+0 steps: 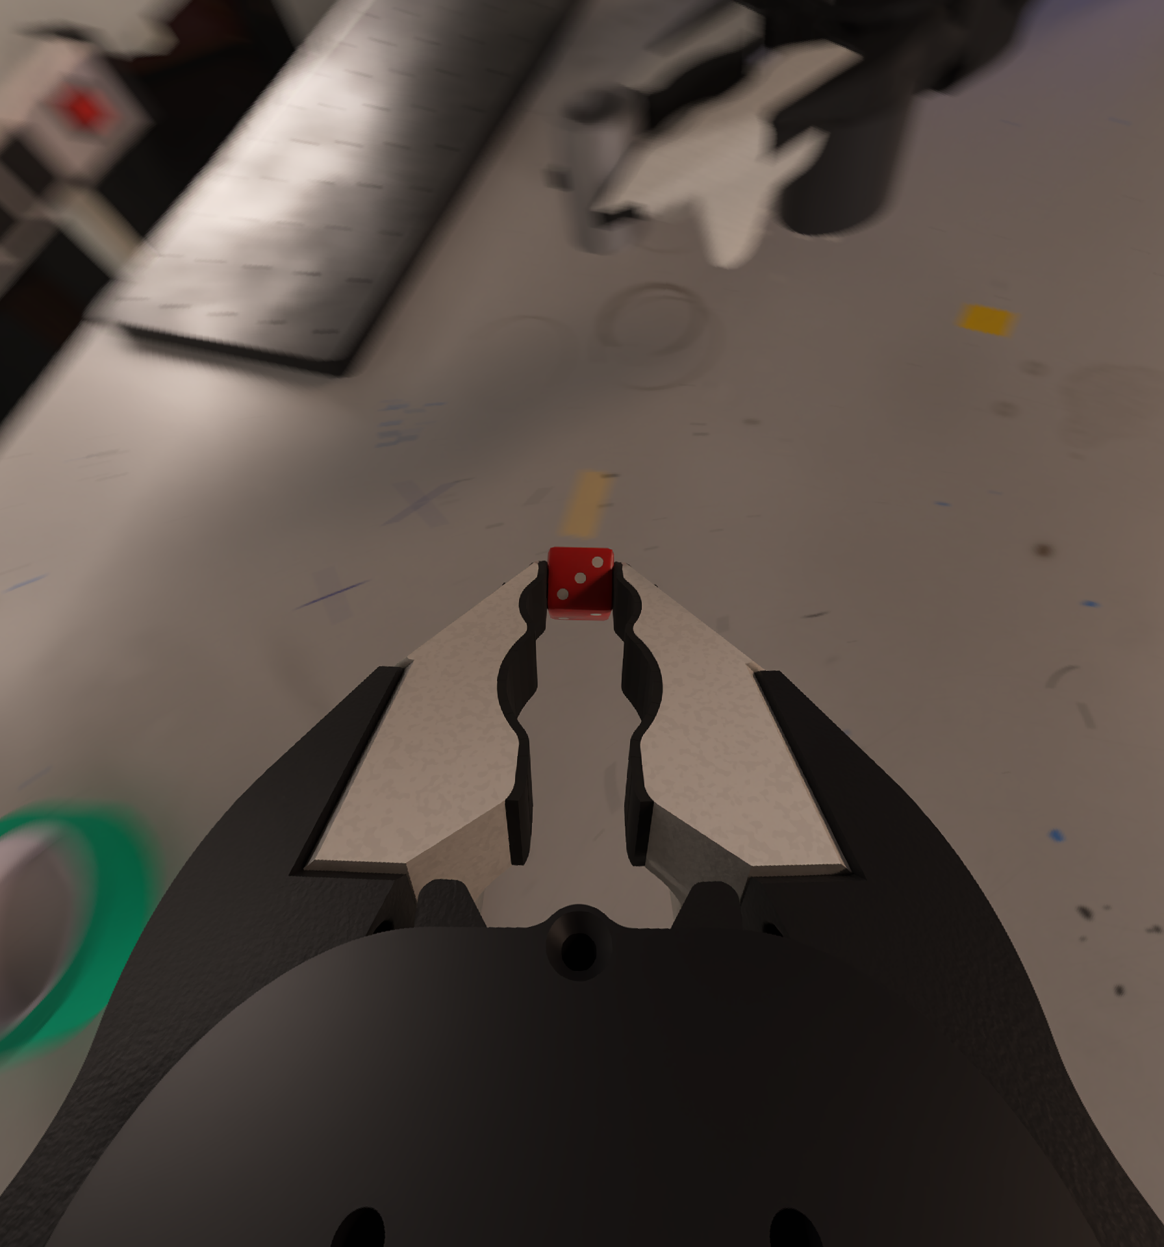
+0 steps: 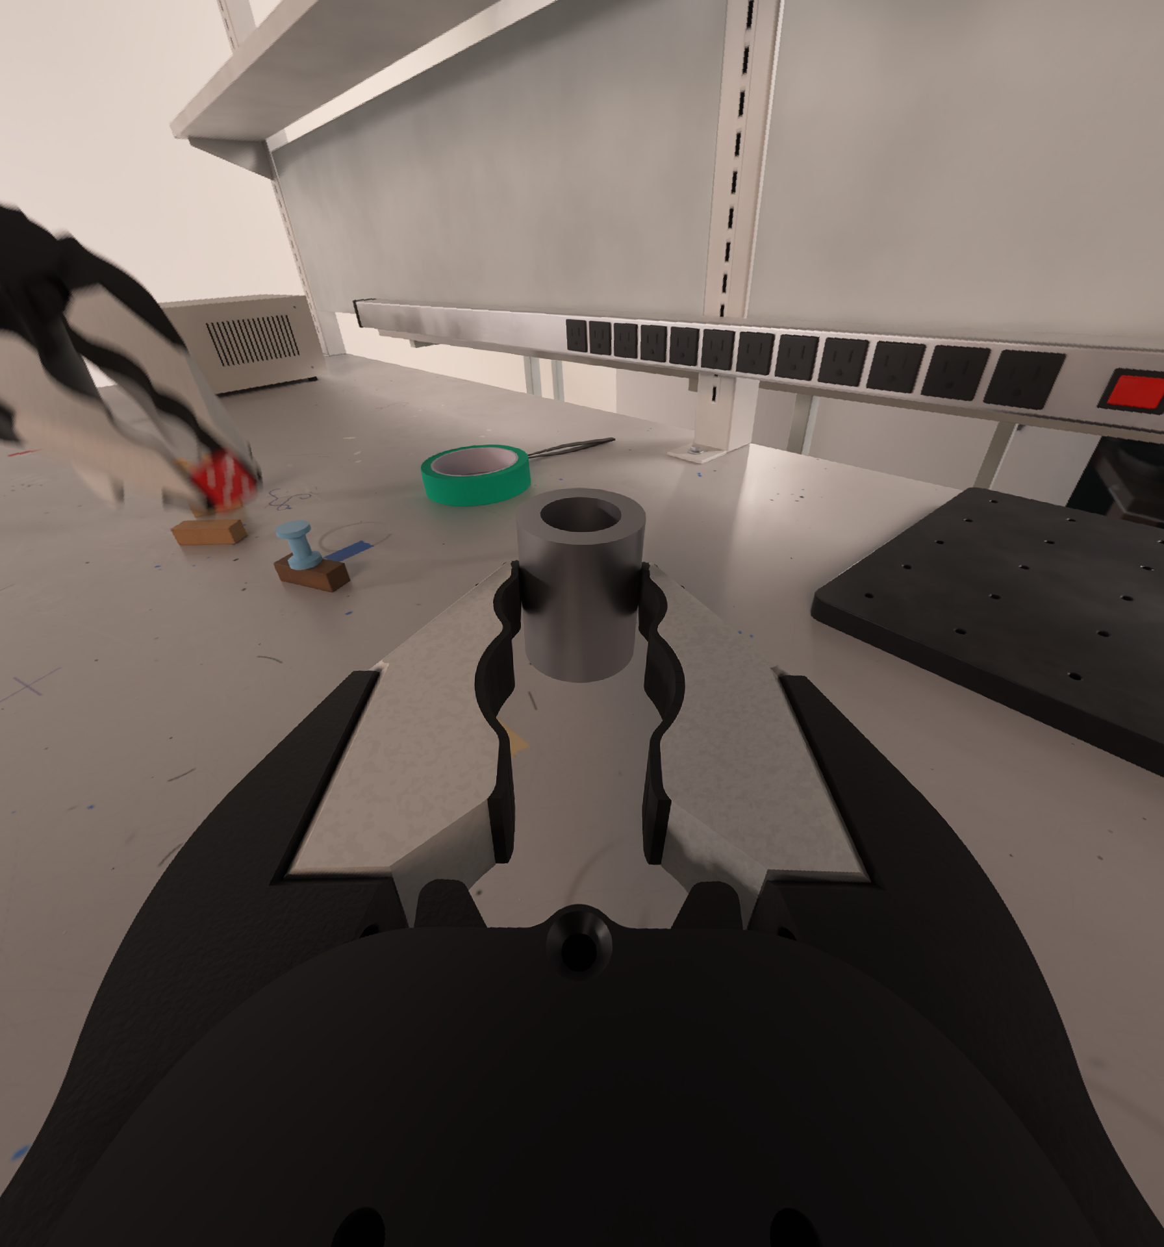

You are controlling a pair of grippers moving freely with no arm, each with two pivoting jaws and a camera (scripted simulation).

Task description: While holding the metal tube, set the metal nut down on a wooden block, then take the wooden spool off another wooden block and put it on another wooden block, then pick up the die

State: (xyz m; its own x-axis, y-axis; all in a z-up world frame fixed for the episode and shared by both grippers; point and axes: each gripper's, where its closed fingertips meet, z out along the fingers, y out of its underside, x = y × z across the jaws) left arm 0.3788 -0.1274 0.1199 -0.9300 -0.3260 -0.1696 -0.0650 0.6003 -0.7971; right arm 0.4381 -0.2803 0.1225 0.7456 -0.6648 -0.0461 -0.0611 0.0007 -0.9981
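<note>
My left gripper [image 1: 580, 573] is shut on a red die [image 1: 580, 582] with white pips, held at the fingertips above the table. In the right wrist view the same gripper shows blurred at the far left with the die [image 2: 223, 480] in its tips, just above a light wooden block [image 2: 208, 532]. My right gripper [image 2: 579, 587] is shut on a grey metal tube [image 2: 579, 594], held upright. A light blue spool [image 2: 299, 545] stands on a darker wooden block [image 2: 313, 575]. The metal nut is not visible. The right gripper with the tube [image 1: 599, 155] shows blurred in the left wrist view.
A green tape roll [image 2: 476, 474] lies on the table behind the tube, also at the lower left of the left wrist view [image 1: 59, 945]. A black perforated plate [image 2: 1038, 607] lies at the right. A power strip [image 2: 836, 364] and a grey box [image 2: 248, 344] stand at the back.
</note>
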